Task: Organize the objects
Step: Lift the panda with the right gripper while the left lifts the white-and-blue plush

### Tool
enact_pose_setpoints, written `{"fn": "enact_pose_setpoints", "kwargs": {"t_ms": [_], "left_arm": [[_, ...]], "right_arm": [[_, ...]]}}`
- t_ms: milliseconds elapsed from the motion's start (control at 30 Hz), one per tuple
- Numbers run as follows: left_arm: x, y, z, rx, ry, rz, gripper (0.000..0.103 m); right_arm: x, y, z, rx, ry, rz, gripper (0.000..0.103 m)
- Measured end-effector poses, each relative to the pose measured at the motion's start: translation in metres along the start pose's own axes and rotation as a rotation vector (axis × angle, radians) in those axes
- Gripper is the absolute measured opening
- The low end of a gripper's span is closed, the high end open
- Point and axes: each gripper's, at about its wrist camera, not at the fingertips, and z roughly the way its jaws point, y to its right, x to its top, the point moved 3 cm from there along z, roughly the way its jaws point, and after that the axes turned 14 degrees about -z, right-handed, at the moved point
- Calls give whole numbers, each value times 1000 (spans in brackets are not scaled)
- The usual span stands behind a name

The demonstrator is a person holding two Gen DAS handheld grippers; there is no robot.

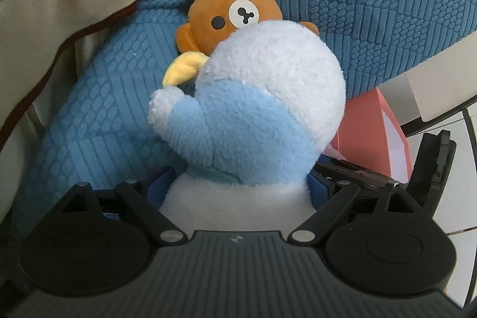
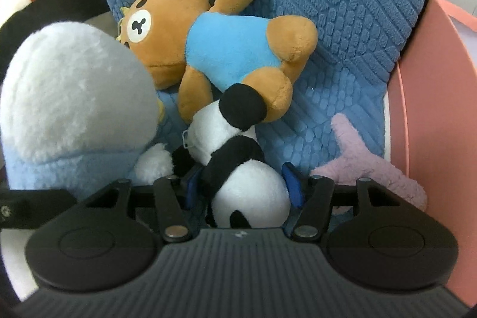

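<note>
On the blue cushion [image 2: 342,5] lies a brown bear [image 2: 214,49]. Left gripper [image 1: 238,187] squeezes the blue-white plush [image 1: 253,115]; right gripper [image 2: 241,187] squeezes the panda [image 2: 238,169]. Soft fur could slip loose, and both toys might bump the bear.

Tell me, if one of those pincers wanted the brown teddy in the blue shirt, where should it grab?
Probably the brown bear is best taken by its raised leg, coming from its foot end. It lies on its back on the blue cushion, legs sticking free, while the blue-and-white plush crowds its head.
</note>
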Motion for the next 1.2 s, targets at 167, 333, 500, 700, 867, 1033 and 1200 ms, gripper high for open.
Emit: {"fn": "enact_pose_setpoints", "kwargs": {"t_ms": [167,333,500,700,867,1033,1200], "left_arm": [[-3,2,7,-6,-26,4,95],[-7,9,14,-1,-49,39,96],[-15,16,22,1,-59,85,96],[-24,24,19,9,-23,130,90],[-28,24,11,6,-10,131,88],[-34,24,-1,11,2,116,86],[-47,31,-18,52,32,135,86]], "right_arm": [[-7,1,-15,-24,18,50,57],[-27,11,-37,-44,41,120,58],[-45,15,-47,-53,42,192,58],[-55,10,-58,-52,61,222,58],[-61,-4,-77,-67,74,210,58],[-69,-12,-103,-77,83,233,58],[-79,-11,-134,-58,96,279,58]]}}
